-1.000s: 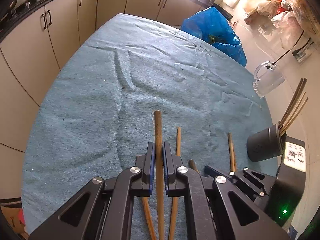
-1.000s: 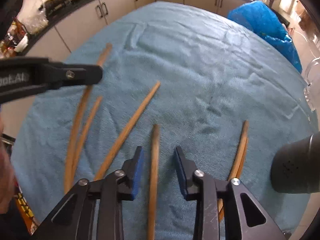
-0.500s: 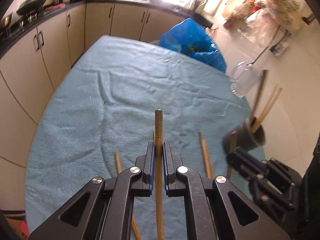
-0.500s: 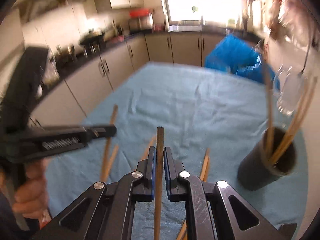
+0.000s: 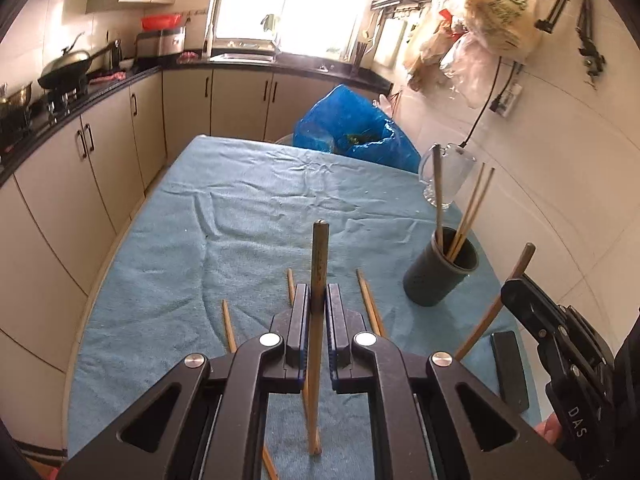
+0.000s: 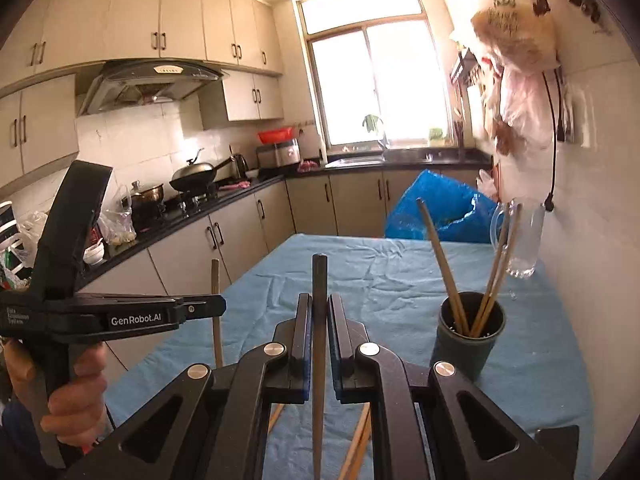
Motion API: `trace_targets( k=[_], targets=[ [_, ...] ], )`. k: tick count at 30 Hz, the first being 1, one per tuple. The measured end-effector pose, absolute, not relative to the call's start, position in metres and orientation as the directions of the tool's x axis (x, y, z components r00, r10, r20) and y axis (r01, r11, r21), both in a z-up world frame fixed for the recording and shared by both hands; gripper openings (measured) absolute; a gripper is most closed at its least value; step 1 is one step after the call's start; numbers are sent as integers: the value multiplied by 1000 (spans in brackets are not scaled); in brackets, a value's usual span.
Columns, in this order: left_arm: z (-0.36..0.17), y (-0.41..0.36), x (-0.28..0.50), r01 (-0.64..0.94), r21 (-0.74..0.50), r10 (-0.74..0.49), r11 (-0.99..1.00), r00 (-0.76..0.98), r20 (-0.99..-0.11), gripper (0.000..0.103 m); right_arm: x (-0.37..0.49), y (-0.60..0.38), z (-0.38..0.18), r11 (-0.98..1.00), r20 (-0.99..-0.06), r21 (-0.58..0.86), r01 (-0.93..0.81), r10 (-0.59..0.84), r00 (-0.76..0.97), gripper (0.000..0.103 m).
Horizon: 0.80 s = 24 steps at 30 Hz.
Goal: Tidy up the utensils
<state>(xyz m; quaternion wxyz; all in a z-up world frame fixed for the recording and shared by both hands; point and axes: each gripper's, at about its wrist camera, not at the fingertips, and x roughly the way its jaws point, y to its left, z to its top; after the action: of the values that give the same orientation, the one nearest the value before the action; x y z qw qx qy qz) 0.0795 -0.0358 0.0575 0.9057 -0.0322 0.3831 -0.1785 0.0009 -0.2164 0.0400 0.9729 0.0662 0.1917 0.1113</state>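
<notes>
My left gripper (image 5: 318, 300) is shut on a wooden chopstick (image 5: 319, 256) and holds it above the blue towel (image 5: 248, 232); it also shows at the left of the right wrist view (image 6: 216, 305). My right gripper (image 6: 320, 312) is shut on another chopstick (image 6: 319, 280), lifted off the table; it also shows at the right of the left wrist view (image 5: 516, 280). A dark cup (image 5: 440, 274) holding several chopsticks (image 5: 468, 208) stands at the table's right side; it also shows in the right wrist view (image 6: 470, 336). Loose chopsticks (image 5: 370, 304) lie on the towel below the grippers.
A glass mug (image 5: 446, 174) stands beyond the cup near the wall. A blue plastic bag (image 5: 352, 128) sits at the table's far end. A small black block (image 5: 510, 370) lies on the towel at the right. Kitchen cabinets (image 5: 100, 152) run along the left.
Both grippers have risen and tilted up from the table, each lifting a chopstick. The right gripper shut on its chopstick during this second. The cup now sits ahead of the right gripper.
</notes>
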Motion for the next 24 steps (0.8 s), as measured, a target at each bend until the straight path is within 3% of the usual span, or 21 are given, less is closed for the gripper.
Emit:
trace_targets(
  k=[24],
  targets=[
    [70, -39, 57, 306, -176, -343, 935, 669, -659, 7, -23, -233, 48, 966, -310, 192, -175, 229, 923, 9]
  ],
)
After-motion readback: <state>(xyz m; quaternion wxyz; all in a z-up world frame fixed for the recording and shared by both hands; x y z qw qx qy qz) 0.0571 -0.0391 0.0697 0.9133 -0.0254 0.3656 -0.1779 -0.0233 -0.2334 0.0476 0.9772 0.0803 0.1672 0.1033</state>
